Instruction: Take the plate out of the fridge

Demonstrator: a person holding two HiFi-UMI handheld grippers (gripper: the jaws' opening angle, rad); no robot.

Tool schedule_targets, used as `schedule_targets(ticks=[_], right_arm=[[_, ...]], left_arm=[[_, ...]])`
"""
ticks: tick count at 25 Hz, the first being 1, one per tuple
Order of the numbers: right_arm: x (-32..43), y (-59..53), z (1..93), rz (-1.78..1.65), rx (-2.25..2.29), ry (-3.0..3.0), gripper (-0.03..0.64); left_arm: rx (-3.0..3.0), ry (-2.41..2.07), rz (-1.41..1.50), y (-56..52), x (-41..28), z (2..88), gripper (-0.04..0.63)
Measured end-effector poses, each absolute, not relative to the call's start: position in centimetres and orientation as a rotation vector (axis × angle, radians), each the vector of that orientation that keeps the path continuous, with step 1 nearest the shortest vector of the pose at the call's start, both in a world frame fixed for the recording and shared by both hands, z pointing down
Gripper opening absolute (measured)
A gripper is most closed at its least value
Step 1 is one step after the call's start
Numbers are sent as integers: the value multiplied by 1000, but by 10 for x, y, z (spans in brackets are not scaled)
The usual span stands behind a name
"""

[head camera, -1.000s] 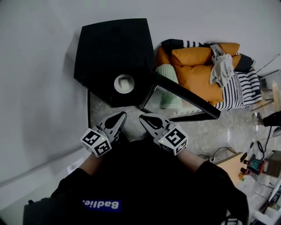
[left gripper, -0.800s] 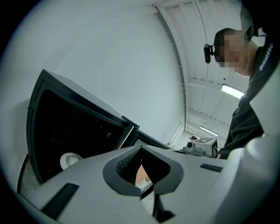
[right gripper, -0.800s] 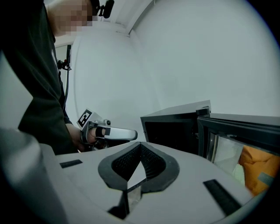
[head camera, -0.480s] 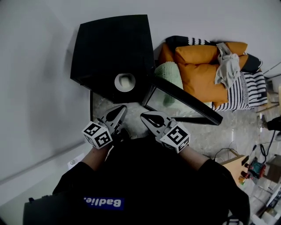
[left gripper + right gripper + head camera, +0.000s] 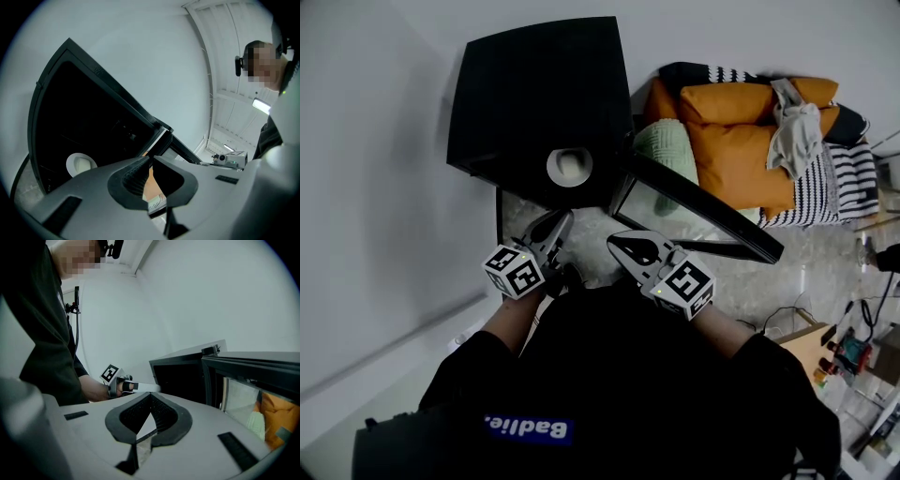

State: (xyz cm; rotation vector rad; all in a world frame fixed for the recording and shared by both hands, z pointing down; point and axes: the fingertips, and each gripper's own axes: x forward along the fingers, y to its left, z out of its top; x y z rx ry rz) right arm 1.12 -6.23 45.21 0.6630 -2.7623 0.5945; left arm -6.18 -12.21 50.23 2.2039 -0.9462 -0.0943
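Observation:
A low black fridge (image 5: pixel 534 94) stands against the white wall, its glass door (image 5: pixel 703 211) swung open to the right. A small white plate (image 5: pixel 570 167) lies on the fridge's dark top face near the front edge; the left gripper view shows the plate (image 5: pixel 80 165) low at the left. My left gripper (image 5: pixel 562 219) is just below the plate. Its tips (image 5: pixel 150 159) still meet while the jaws are starting to open, with nothing between them. My right gripper (image 5: pixel 615 243) is beside it, shut and empty (image 5: pixel 151 406), near the door's hinge corner.
An orange sofa (image 5: pixel 741 141) with a green cushion (image 5: pixel 666 145), a striped blanket (image 5: pixel 834 187) and a grey cloth sits behind the open door. The white wall (image 5: pixel 375 187) runs along the left. Cables and small items lie on the floor at the right (image 5: pixel 844 352).
Both grippers have moved a little forward toward the fridge front, the left one most. The view has shifted with the head, so the fridge sits higher in the picture.

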Motion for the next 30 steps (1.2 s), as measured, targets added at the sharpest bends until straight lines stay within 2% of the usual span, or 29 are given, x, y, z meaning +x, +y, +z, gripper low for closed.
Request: schedule_targets(ticks=[18, 30], right_arm=[[13, -51, 465, 643, 686, -2667, 8], [18, -38, 478, 687, 711, -2607, 8]], left_arm=[[1999, -940, -103, -150, -79, 593, 103], [1833, -983, -157, -168, -88, 655, 106]])
